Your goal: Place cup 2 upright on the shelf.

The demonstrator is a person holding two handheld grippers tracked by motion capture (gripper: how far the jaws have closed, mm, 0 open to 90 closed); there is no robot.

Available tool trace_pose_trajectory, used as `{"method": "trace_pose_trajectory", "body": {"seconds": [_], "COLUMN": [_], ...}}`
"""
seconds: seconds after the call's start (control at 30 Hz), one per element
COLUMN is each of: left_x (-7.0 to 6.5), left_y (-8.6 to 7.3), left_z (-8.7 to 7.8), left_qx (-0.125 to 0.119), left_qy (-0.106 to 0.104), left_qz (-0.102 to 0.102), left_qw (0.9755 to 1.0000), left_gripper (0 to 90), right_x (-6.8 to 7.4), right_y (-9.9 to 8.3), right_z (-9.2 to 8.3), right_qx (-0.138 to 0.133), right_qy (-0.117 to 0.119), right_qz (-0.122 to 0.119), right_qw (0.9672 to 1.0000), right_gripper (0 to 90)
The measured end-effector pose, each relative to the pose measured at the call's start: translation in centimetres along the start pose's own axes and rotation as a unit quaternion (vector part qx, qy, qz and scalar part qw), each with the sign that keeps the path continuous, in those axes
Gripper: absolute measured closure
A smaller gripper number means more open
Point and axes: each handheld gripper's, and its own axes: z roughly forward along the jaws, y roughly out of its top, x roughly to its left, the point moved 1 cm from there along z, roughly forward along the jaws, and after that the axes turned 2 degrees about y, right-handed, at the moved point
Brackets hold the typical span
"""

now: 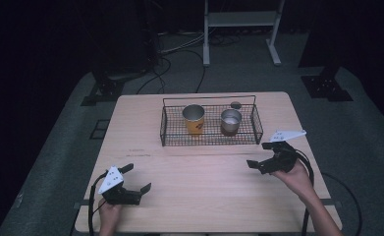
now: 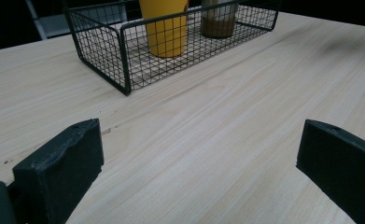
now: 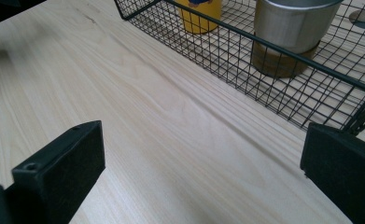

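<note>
I am holding the left gripper (image 1: 139, 179) and right gripper (image 1: 260, 154) low over the table (image 1: 199, 191), jaws spread wide, empty. Beyond, the basket (image 1: 170, 139) is holding a yellow cup (image 1: 194, 120) and steel cup (image 1: 231, 121): probably light, rigid, slick; grip across the rim.

Two cups (image 1: 193, 118) side by side in basket (image 1: 209, 141) — table's (image 1: 194, 191) far half.

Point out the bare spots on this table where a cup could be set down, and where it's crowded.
Free: the broad wood between the wire basket and the left gripper and right gripper; also strips beside the basket's ends. Crowded: inside the basket, with the yellow cup and steel cup.
</note>
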Motion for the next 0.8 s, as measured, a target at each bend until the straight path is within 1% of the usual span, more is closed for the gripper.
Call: {"method": "trace_pose_trajectory", "body": {"seconds": [0.2, 0.4, 0.57, 0.67, 0.73, 0.8], "left_x": [0.0, 0.0, 0.0, 0.0, 0.0, 0.0], "left_y": [0.0, 0.0, 0.0, 0.0, 0.0, 0.0], "left_z": [0.0, 0.0, 0.0, 0.0, 0.0, 0.0], "left_qx": [0.002, 0.002, 0.002, 0.002, 0.002, 0.002], "left_qy": [0.000, 0.000, 0.000, 0.000, 0.001, 0.001], "left_qz": [0.001, 0.002, 0.002, 0.001, 0.002, 0.002], "left_qw": [1.0000, 1.0000, 1.0000, 1.0000, 1.0000, 1.0000], "left_gripper": [0.0, 0.0, 0.0, 0.0, 0.0, 0.0], "right_x": [0.0, 0.0, 0.1, 0.1, 0.2, 0.2], "right_y": [-0.9, -1.8, -2.5, -2.9, -3.1, -3.3], "right_z": [-0.1, -0.2, -0.3, -0.5, -0.6, -0.7], "right_qx": [-0.003, 0.000, 0.001, -0.005, -0.004, -0.004], "right_qy": [0.002, -0.001, -0.001, 0.000, -0.001, -0.003], "right_qz": [0.007, 0.007, 0.012, 0.017, 0.013, 0.015], "right_qw": [1.0000, 1.0000, 0.9999, 0.9998, 0.9999, 0.9999], "right_gripper": [0.0, 0.0, 0.0, 0.0, 0.0, 0.0]}}
